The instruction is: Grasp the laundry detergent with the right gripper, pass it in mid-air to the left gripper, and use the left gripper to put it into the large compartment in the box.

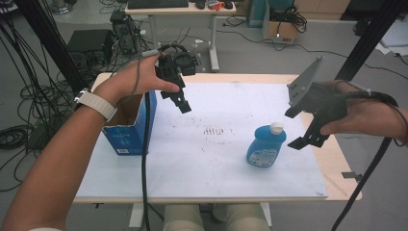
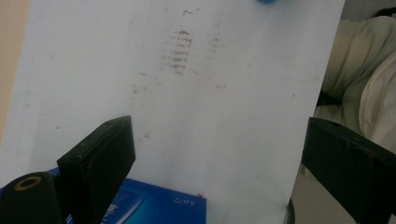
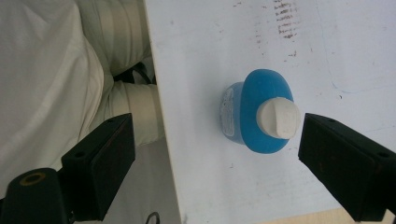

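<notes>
Now my right gripper (image 1: pixel 308 137) hangs wide open just right of the blue bottle (image 1: pixel 266 145), standing on the white board (image 1: pixel 211 163). My left gripper (image 1: pixel 180 98), also wide, empty, hovers by the box (image 1: pixel 130 137).

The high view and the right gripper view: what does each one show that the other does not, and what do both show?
High view alone: the blue box at the table's left, the left claw open above the white board, and the right claw beside the bottle.

Right gripper view alone: the bottle seen from above, between its open jaws, nothing gripped.

Both: the blue bottle with its white cap upright, the smudged board, and the person's pale trousers.
</notes>
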A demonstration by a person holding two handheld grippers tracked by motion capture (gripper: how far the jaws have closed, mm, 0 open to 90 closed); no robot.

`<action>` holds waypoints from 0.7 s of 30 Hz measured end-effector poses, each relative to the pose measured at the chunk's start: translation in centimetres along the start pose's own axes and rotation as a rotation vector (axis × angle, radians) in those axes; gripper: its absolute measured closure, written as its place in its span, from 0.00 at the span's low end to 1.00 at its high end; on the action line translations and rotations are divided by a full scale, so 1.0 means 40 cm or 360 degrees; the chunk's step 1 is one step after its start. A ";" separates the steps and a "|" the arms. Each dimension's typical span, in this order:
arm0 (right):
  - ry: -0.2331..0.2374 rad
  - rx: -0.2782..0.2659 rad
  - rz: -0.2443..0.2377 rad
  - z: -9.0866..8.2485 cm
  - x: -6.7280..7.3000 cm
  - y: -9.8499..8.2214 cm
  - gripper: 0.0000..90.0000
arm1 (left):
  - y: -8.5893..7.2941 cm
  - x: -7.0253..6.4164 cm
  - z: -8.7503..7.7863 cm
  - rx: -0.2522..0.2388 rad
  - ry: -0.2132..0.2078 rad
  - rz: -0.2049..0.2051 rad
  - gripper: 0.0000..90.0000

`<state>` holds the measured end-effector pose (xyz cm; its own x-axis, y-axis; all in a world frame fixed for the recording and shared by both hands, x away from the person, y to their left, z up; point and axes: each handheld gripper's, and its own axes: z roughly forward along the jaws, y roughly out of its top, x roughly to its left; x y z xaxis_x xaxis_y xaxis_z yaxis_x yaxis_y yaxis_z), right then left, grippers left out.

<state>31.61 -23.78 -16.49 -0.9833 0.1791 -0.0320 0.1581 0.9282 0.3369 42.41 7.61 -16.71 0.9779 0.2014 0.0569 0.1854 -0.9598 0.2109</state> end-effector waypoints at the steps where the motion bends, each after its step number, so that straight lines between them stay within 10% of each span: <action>1: 0.0001 0.0010 -0.0004 -0.001 -0.001 0.000 0.12 | 0.001 0.000 0.000 -0.0002 -0.0001 -0.0004 0.11; 21: -0.0050 -0.0044 0.0003 -0.017 0.013 -0.004 0.08 | 0.000 -0.015 -0.006 -0.0029 0.0023 0.0007 0.10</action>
<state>31.03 -24.05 -15.93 -0.9797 0.1910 -0.0605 0.1567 0.9186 0.3627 41.81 7.54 -16.51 0.9772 0.1999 0.0718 0.1789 -0.9570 0.2284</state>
